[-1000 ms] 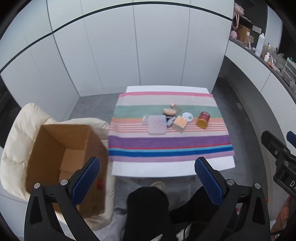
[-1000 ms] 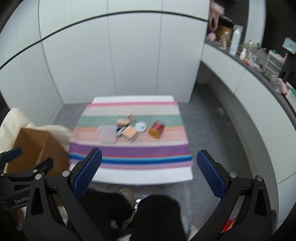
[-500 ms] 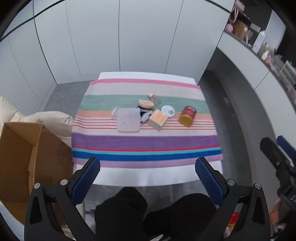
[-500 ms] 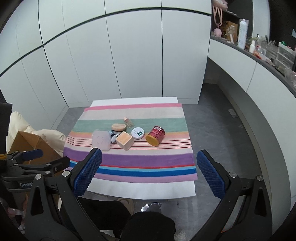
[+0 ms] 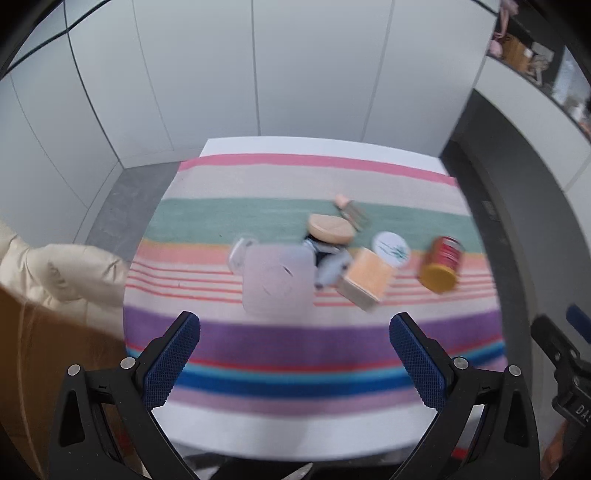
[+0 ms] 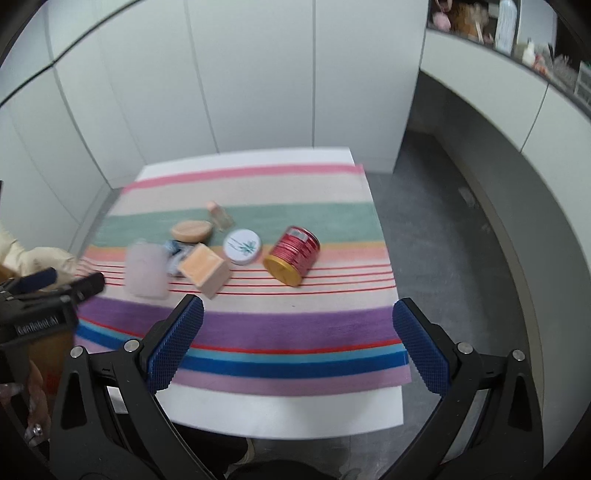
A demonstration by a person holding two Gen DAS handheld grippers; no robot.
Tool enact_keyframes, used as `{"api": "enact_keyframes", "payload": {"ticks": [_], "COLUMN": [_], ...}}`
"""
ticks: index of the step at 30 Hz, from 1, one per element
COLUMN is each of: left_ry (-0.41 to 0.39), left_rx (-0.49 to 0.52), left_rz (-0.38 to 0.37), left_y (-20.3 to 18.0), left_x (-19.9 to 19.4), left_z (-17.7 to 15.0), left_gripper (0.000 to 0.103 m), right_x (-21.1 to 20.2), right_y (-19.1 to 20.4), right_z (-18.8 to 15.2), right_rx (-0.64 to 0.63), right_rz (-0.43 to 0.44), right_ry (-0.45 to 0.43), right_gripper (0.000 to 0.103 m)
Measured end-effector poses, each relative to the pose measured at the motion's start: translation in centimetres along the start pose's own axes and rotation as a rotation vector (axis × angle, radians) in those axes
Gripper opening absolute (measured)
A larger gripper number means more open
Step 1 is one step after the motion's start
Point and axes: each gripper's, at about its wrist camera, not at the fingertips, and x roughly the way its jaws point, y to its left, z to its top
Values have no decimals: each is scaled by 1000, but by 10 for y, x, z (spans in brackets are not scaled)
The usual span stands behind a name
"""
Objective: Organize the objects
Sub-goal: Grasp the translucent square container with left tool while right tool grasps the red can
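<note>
A cluster of small objects lies mid-table on a striped cloth (image 5: 295, 343): a pale square case (image 5: 275, 280) (image 6: 146, 271), a peach box (image 5: 367, 282) (image 6: 205, 269), a round tan puff (image 5: 330, 229) (image 6: 191, 230), a white round tin (image 5: 390, 248) (image 6: 242, 246), a red can with a gold lid on its side (image 5: 441, 267) (image 6: 293, 255), and a small bottle (image 6: 219, 215). My left gripper (image 5: 295, 363) is open and empty above the near table edge. My right gripper (image 6: 297, 347) is open and empty, likewise short of the objects.
A cardboard box (image 5: 40, 369) sits on a cream cushion (image 5: 55, 269) left of the table. White cabinet walls stand behind. A counter with clutter (image 6: 517, 33) runs along the right. Grey floor (image 6: 443, 229) lies to the right of the table.
Both grippers have moved forward and lower toward the table, so the objects look larger. Both stay open and empty. The objects have not moved.
</note>
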Motion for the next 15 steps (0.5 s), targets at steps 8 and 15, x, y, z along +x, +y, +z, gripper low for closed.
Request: {"api": "enact_keyframes", "payload": {"ticks": [8, 15], "left_ry": [124, 161], "left_rx": [-90, -93], "left_rz": [12, 7], "left_y": [22, 31], "left_x": [86, 125], "left_z": [12, 12], "left_gripper": [102, 102], "right_x": [103, 158], "right_y": [-11, -3], "right_z": [6, 15], "right_rx": [104, 181], "right_rz": [25, 60], "right_ry": [126, 166], "right_gripper": [103, 103]}}
